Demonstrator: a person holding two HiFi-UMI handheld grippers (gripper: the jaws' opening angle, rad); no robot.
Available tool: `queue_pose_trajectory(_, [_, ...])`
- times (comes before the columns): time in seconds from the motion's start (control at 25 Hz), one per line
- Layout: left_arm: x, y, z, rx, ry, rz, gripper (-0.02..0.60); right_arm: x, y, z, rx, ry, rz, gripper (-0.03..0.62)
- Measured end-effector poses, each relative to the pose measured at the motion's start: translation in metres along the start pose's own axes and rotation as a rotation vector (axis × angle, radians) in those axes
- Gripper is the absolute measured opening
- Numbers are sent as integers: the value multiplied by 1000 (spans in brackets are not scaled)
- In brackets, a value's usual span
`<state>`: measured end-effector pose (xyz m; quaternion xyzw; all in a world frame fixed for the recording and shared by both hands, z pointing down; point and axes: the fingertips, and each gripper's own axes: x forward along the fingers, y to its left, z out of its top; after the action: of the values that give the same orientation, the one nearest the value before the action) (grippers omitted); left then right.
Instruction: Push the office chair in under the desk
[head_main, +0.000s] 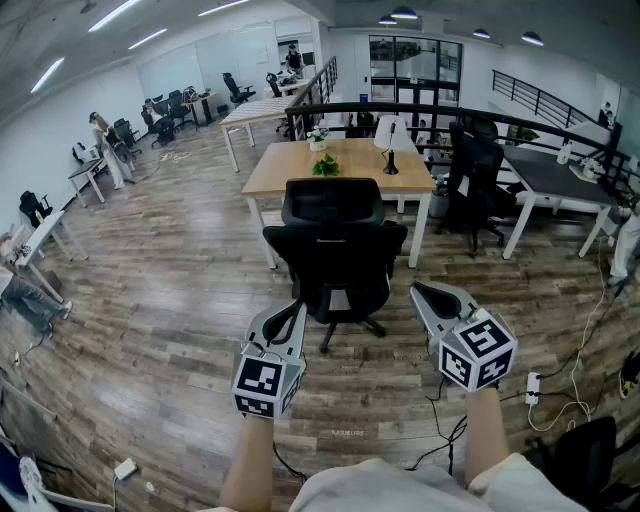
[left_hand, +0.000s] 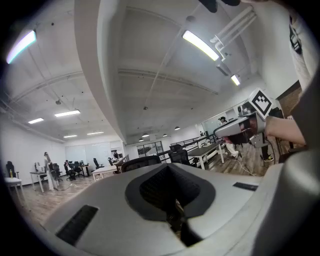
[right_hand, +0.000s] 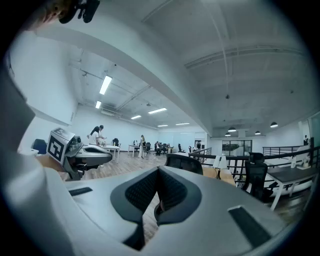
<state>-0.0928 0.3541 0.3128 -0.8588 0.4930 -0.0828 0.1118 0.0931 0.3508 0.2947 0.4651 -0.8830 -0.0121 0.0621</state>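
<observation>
A black office chair stands pulled out from the wooden desk, its back toward me. In the head view my left gripper is shut and empty, low beside the chair's left side. My right gripper is also shut and empty, just right of the chair, apart from it. The left gripper view looks over its closed jaws at the chair's headrest, with the right gripper off to the right. In the right gripper view the closed jaws point at the chair top, and the left gripper is at left.
A plant and a lamp stand on the wooden desk. Another black chair and a grey-topped desk are at right. Cables and a power strip lie on the floor right of me. People work at far-left desks.
</observation>
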Motion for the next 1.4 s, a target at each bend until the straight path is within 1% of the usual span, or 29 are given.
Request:
queue_pose_trajectory(0.24, [-2, -13, -4, 1, 8, -19, 8, -6, 6, 0, 11, -30, 22, 12])
queue_pose_trajectory(0.44, [-1, -24, -5, 0, 17, -38, 8, -10, 10, 0, 41, -48, 60, 12])
queue_pose_trajectory(0.72, [-3, -29, -6, -3, 26, -30, 8, -16, 11, -4, 107, -36, 125, 11])
queue_pose_trajectory(0.84, [-2, -30, -8, -9, 33, -21, 8, -17, 9, -5, 115, -30, 142, 11])
queue_pose_trajectory(0.96, [2, -32, -8, -9, 40, -12, 8, -18, 2, -8, 93, -20, 135, 11])
queue_pose_trajectory(1.16, [8, -41, -7, -13, 41, 5, 8, -20, -15, -14, 6, -27, 83, 12])
queue_pose_trajectory(1.24, [10, -47, -8, -15, 45, 13, 8, -23, -22, -19, 13, -29, 78, 12])
queue_pose_trajectory(1.4, [11, -61, -12, -9, 57, 24, 8, -31, -36, -26, 61, -44, 87, 12])
